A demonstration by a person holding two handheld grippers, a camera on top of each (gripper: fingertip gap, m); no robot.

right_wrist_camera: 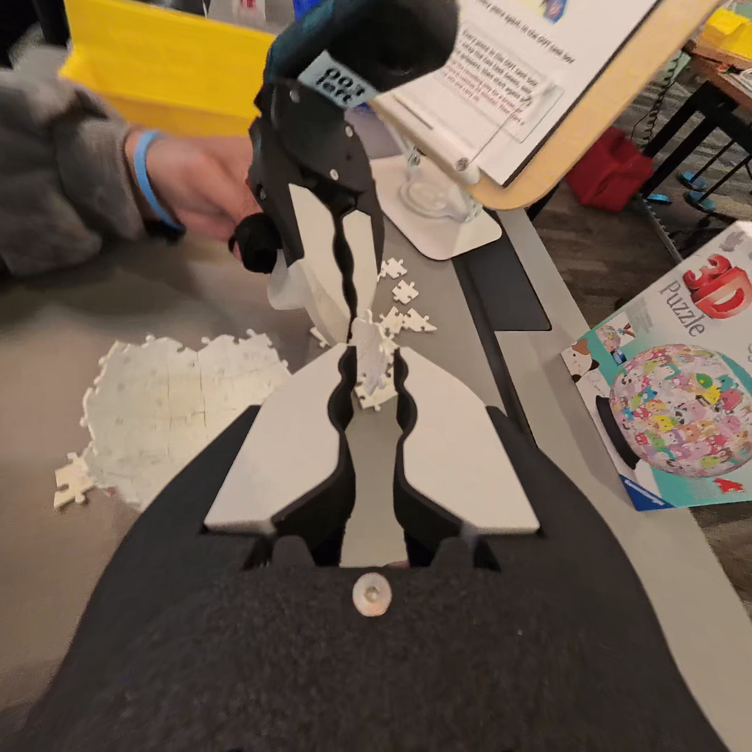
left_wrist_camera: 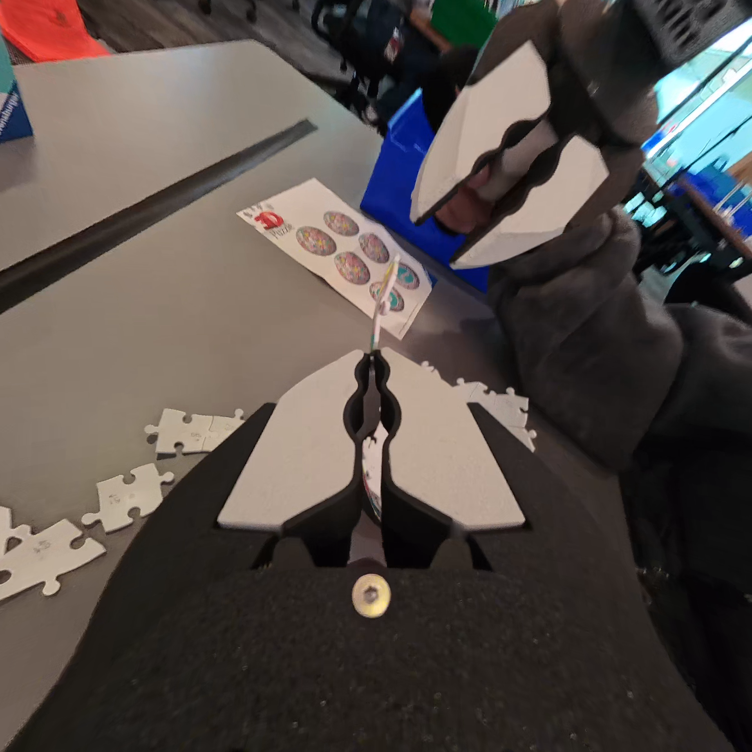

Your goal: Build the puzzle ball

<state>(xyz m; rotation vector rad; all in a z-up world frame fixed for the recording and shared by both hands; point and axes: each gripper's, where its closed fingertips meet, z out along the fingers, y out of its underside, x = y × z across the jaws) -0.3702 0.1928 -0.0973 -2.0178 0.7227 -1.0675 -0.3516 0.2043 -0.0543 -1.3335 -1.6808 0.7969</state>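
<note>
My left gripper (left_wrist_camera: 372, 356) is shut on a small joined section of puzzle pieces (left_wrist_camera: 382, 301), seen edge-on and sticking up past its tips. In the right wrist view the left gripper (right_wrist_camera: 352, 337) comes down from above and holds that white section (right_wrist_camera: 370, 358) between the tips of my right gripper (right_wrist_camera: 372, 354). The right gripper's jaws stand apart on either side of the section without closing on it. The right gripper also shows in the left wrist view (left_wrist_camera: 435, 240), at the upper right. A large flat assembled sheet of pieces (right_wrist_camera: 175, 407) lies face down on the table to the left.
Loose white pieces lie on the grey table (left_wrist_camera: 126, 496) (right_wrist_camera: 403, 293). An instruction leaflet (left_wrist_camera: 337, 252) is by the table edge. The puzzle box (right_wrist_camera: 671, 386) is at the right, a yellow bin (right_wrist_camera: 162, 69) behind, and a document stand (right_wrist_camera: 488, 122) on a white base. A dark groove (left_wrist_camera: 162, 203) crosses the table. Left tips to right tips: about 5 cm.
</note>
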